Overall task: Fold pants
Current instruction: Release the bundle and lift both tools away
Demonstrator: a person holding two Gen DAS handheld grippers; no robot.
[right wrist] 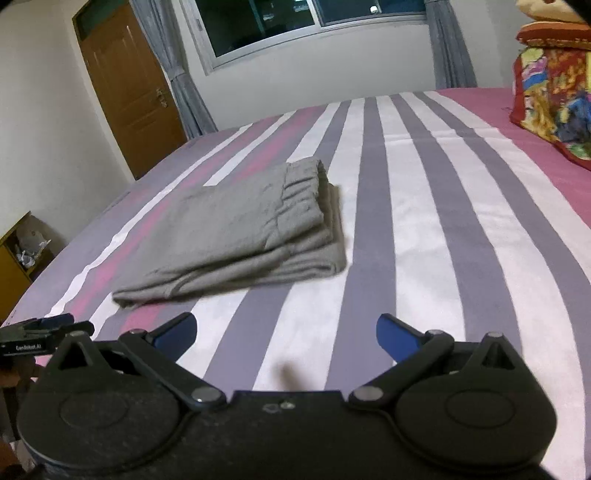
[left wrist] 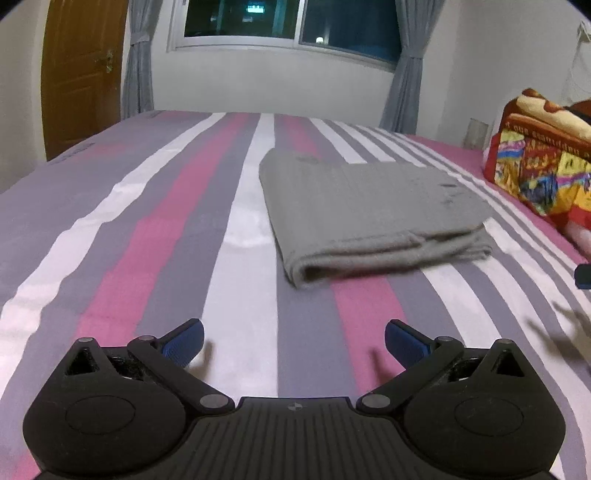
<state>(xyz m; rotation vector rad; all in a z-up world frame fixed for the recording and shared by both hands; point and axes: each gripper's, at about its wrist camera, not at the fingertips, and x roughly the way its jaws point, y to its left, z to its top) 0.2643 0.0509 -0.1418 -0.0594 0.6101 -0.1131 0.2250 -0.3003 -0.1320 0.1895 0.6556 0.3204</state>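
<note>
Both wrist views look down across the bed [left wrist: 147,229], sharing the folded pants [right wrist: 240,229].

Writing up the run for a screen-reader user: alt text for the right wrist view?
Grey pants lie folded on a striped bed; the right claw in the foreground is open and empty. Behind: a window and a wooden door.

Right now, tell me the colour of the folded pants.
Plain grey pants, seen best in the right wrist view.
</note>
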